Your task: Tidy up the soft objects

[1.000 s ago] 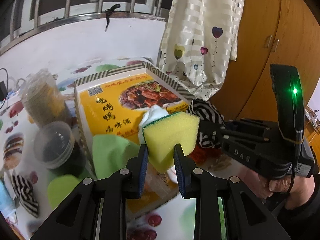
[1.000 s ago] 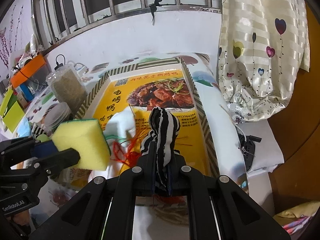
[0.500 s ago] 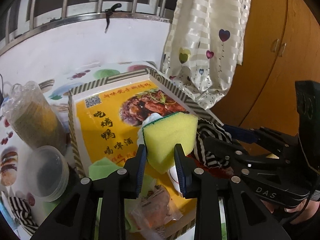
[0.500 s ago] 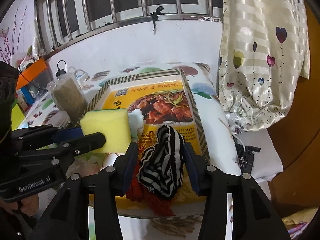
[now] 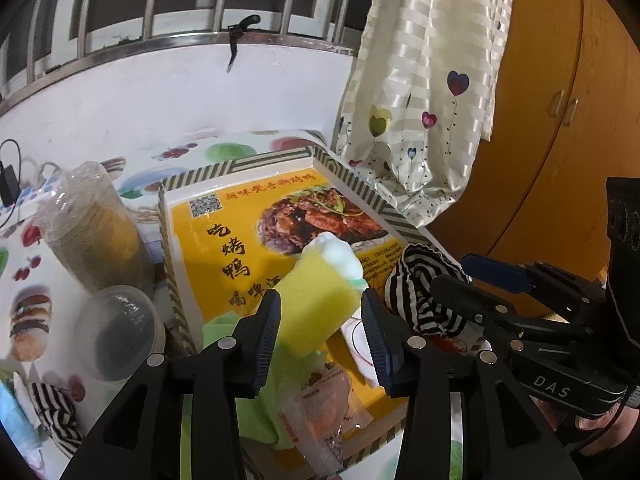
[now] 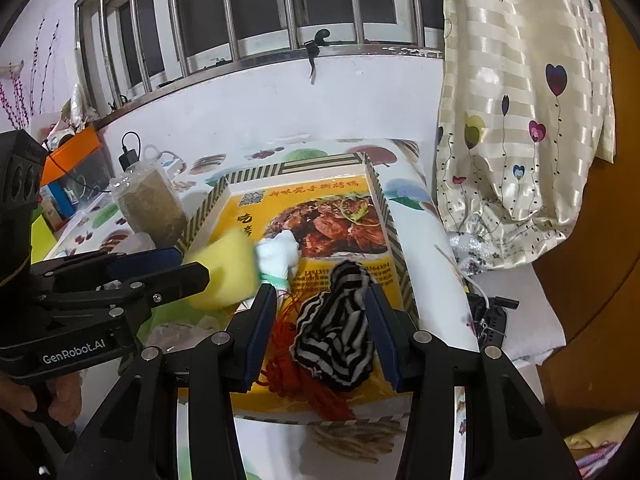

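Note:
A yellow sponge (image 5: 316, 304) lies in the yellow printed box (image 5: 236, 236), blurred, between the spread jaws of my left gripper (image 5: 320, 330), which is open. The sponge also shows in the right wrist view (image 6: 222, 272). A white soft toy (image 5: 338, 256) rests against it. A black-and-white striped cloth (image 6: 338, 324) lies in the box (image 6: 376, 188) between the spread jaws of my right gripper (image 6: 320, 336), which is open. Red tassel cord (image 6: 288, 372) lies under the cloth.
A green cloth (image 5: 256, 400) and a plastic packet (image 5: 320, 404) lie at the box's near end. A jar (image 5: 94, 232) and a lidded tub (image 5: 120, 332) stand left of the box. Another striped cloth (image 5: 54, 412) lies at the table's near left. A curtain (image 6: 520, 120) hangs right.
Both grippers opened. The left let go of the yellow sponge, which dropped into the box. The right jaws spread wider around the striped cloth lying in the box.

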